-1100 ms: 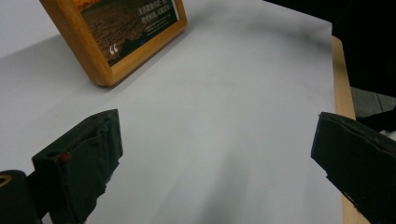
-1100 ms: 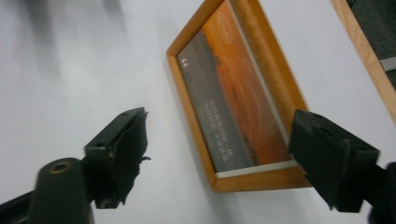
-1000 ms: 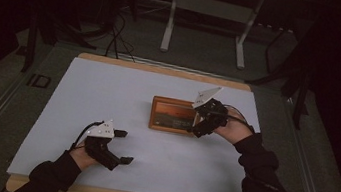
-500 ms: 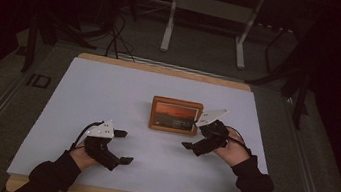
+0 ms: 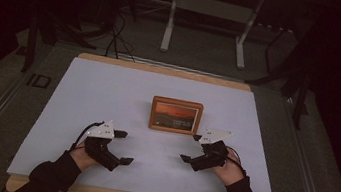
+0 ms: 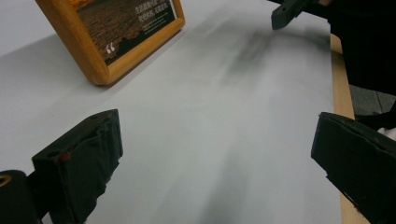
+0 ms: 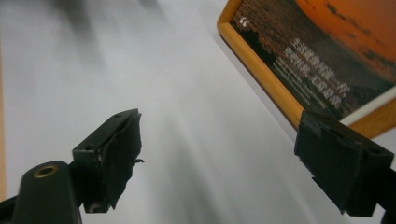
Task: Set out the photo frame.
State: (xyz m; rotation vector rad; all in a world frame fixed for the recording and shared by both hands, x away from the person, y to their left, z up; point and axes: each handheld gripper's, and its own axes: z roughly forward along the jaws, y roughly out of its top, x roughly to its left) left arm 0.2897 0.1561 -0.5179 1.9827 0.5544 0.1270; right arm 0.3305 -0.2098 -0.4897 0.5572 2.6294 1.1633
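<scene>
A wooden picture frame (image 5: 176,115) with an orange sunset picture stands upright near the middle of the white table top (image 5: 108,92). My left gripper (image 5: 123,147) rests low at the front left, open, nothing between its jaws. My right gripper (image 5: 191,148) is at the front right, just below the frame's right corner, open and holding nothing. In the left gripper view the frame (image 6: 116,37) is at the upper left, beyond the open gripper (image 6: 215,158). In the right gripper view the frame (image 7: 317,60) fills the upper right, its corner behind the right fingertip (image 7: 341,163).
The table's wooden edge (image 5: 162,69) runs along the back and front. Beyond the table are a dark floor, cables and the legs of a metal stand (image 5: 205,30). The other gripper's jaw tip (image 6: 287,11) shows far off in the left gripper view.
My right gripper let go of the frame's right side and drew back toward the front of the table, now open. The frame stays standing. The left gripper has not moved.
</scene>
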